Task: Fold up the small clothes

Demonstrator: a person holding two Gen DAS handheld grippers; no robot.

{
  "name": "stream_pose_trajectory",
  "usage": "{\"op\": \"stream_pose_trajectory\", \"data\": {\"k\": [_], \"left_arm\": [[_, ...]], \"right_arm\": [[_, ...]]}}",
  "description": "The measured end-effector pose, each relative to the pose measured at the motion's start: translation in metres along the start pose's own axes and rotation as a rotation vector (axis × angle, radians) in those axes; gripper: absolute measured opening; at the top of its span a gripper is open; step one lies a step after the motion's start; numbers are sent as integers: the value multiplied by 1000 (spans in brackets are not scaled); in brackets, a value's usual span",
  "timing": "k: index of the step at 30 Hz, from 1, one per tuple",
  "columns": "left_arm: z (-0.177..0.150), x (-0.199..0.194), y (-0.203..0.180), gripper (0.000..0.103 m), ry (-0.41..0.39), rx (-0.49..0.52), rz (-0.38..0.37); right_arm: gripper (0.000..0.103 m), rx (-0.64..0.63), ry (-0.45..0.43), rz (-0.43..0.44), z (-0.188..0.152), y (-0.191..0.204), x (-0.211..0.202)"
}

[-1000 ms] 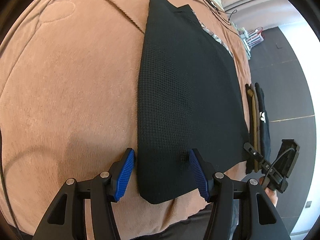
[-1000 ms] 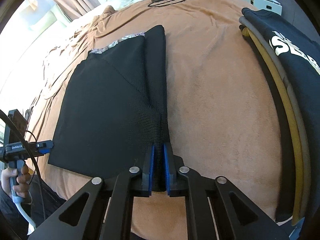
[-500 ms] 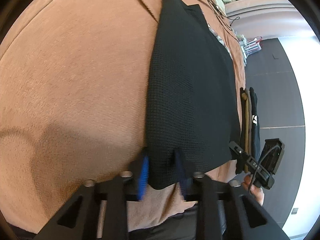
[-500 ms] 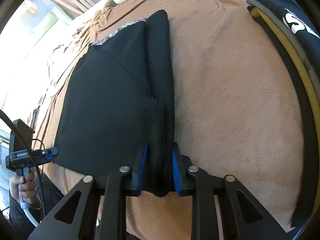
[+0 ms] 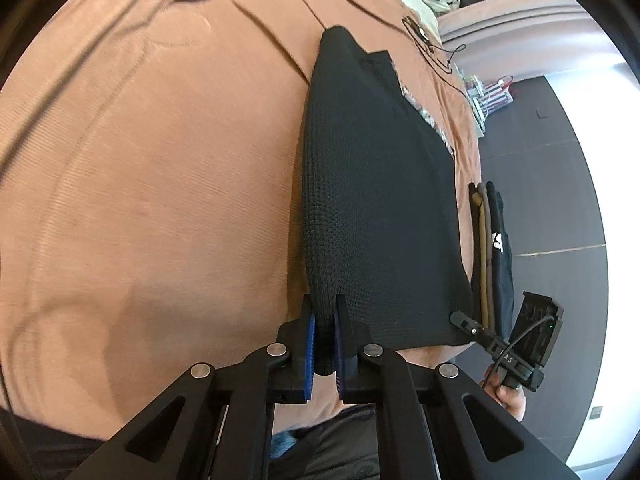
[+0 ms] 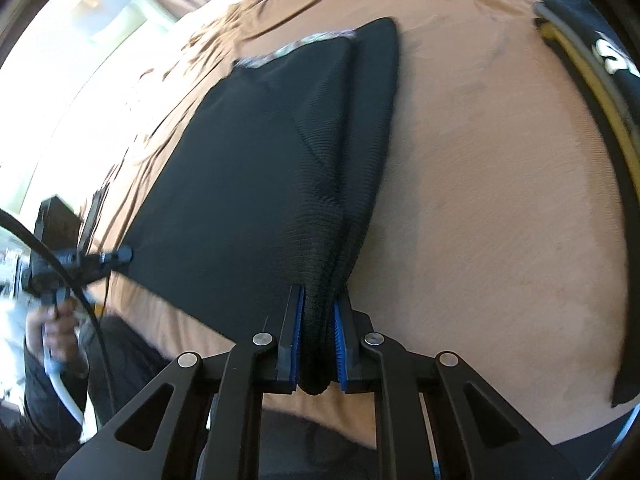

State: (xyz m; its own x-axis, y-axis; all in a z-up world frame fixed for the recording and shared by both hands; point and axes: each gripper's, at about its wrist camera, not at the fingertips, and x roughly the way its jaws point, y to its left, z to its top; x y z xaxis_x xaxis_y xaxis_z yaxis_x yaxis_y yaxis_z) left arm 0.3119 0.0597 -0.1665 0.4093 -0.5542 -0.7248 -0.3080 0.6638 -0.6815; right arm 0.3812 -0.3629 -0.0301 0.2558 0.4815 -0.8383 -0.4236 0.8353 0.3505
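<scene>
Left wrist view: left gripper (image 5: 325,340) clamped on near corner of black garment (image 5: 376,208), which lies on brown blanket (image 5: 160,200). Right gripper (image 6: 318,340) pinches bunched opposite corner, somewhat blurred.

Both fisheye views are lit by daylight: in the right wrist view a window (image 6: 80,20) at the upper left is blown out to white glare, and in the left wrist view the floor (image 5: 580,168) along the right edge washes out the same way. The brown blanket (image 5: 160,180) is evenly bright, with soft shadows at the lower left of the left wrist view, while the black knit garment (image 6: 248,168) reads as near-featureless dark. Straight lines bow towards the black circular borders, and the right wrist view's far edges and lower-left hand (image 6: 56,328) are smeared, probably by motion.
</scene>
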Motion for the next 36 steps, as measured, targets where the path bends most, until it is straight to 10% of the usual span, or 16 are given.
{"op": "stream_pose_trajectory", "data": {"k": [9, 13, 36], "left_arm": [[12, -11, 2, 11, 21, 38, 37], [23, -12, -3, 49, -11, 59, 45], [116, 47, -6, 51, -7, 97, 84]], "right_arm": [[18, -18, 37, 75, 5, -3, 7], [56, 48, -21, 93, 9, -19, 2], [56, 236, -75, 277, 79, -72, 70]]}}
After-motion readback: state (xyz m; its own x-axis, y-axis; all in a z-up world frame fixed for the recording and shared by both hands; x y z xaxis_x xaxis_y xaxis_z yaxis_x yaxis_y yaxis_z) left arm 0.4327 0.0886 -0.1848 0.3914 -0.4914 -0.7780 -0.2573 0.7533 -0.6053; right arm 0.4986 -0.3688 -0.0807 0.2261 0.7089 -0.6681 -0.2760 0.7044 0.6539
